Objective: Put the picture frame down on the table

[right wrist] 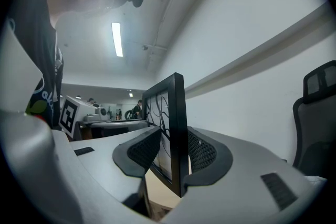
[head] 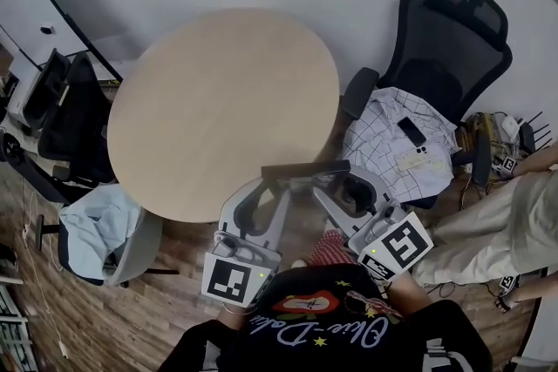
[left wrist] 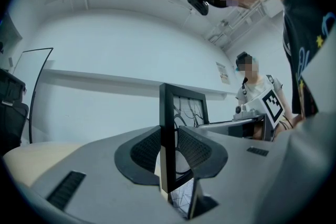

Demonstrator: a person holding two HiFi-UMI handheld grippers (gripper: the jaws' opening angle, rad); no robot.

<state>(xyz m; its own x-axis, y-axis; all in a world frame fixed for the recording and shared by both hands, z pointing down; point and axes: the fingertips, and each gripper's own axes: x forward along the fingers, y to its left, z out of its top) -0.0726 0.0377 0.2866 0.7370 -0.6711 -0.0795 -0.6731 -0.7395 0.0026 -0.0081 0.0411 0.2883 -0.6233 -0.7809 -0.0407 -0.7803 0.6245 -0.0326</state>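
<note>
**Frame held up at the tabletop's near edge, set-down not yet done**

And there it was: one picture frame (head: 305, 169), upright and seen edge-on from the head view, carried in the air at the near edge of the round tabletop (head: 218, 91). It had not touched the wood. Whether it hung just over the rim or just short of it, I couldn't say.

The left gripper (head: 272, 186) had its jaws closed on the frame's left side bar. In the left gripper view the black bar (left wrist: 168, 134) stood squeezed between the two mesh pads, jaws parted only by the bar's own thickness. The right gripper (head: 338, 181) did the same at the other end, its pads pressed on either face of the frame (right wrist: 179, 134). So it was a two-handed carry, both grippers pointing level.

By my reading this was the approach step. The next move called for bringing the frame further in over the tabletop, lowering both ends evenly until the bottom edge met it, and only then parting the jaws. One end released early could let it tip.

The count: one frame, two grippers, one tabletop. Three chairs stood around the tabletop, one to its right draped with a checked shirt (head: 397, 148).
</note>
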